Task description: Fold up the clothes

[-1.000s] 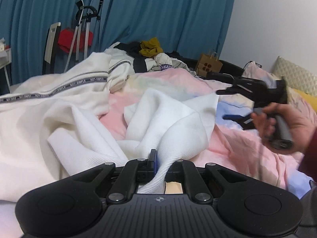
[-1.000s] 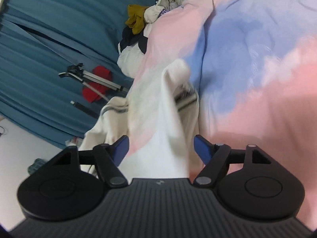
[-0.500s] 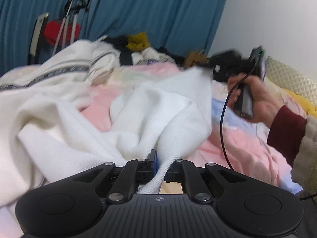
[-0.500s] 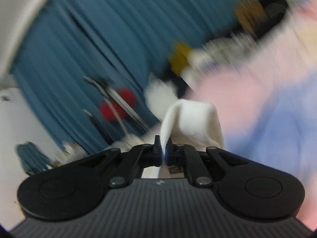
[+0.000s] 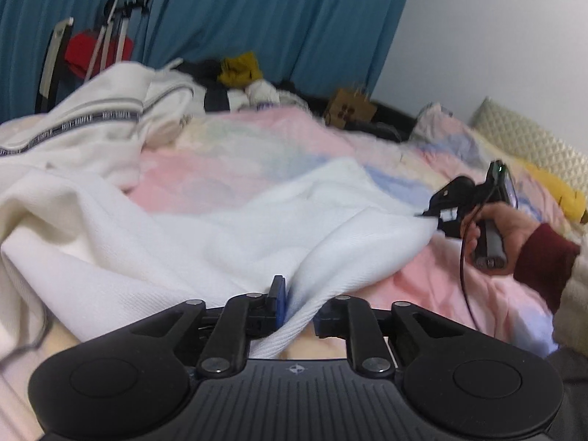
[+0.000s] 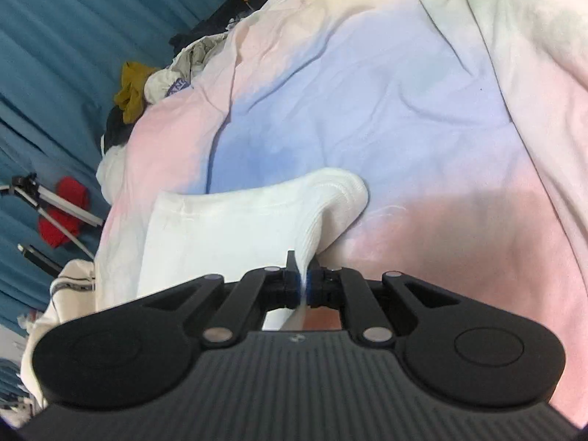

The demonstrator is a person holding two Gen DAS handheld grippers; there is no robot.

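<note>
A white knit garment (image 5: 257, 228) lies stretched across the pastel bedsheet (image 5: 228, 154). My left gripper (image 5: 297, 308) is shut on its near edge, and the cloth runs out between the blue pads. My right gripper (image 6: 303, 288) is shut on another corner of the same garment (image 6: 228, 228), low over the sheet (image 6: 367, 110). In the left wrist view the right gripper (image 5: 435, 220) sits at the right, held by a hand (image 5: 511, 228) in a dark red sleeve. The cloth is pulled taut between the two grippers.
A cream hoodie with a striped band (image 5: 92, 128) is heaped at the left. A pile of clothes (image 5: 239, 73) and a cardboard box (image 5: 349, 112) sit at the bed's far end before blue curtains. A quilted pillow (image 5: 525, 143) and a yellow item (image 5: 555, 191) lie at the right.
My right gripper went from open to shut on the garment's corner, lifted it and pulled it right and down, spreading the cloth out. The left gripper kept its hold.
</note>
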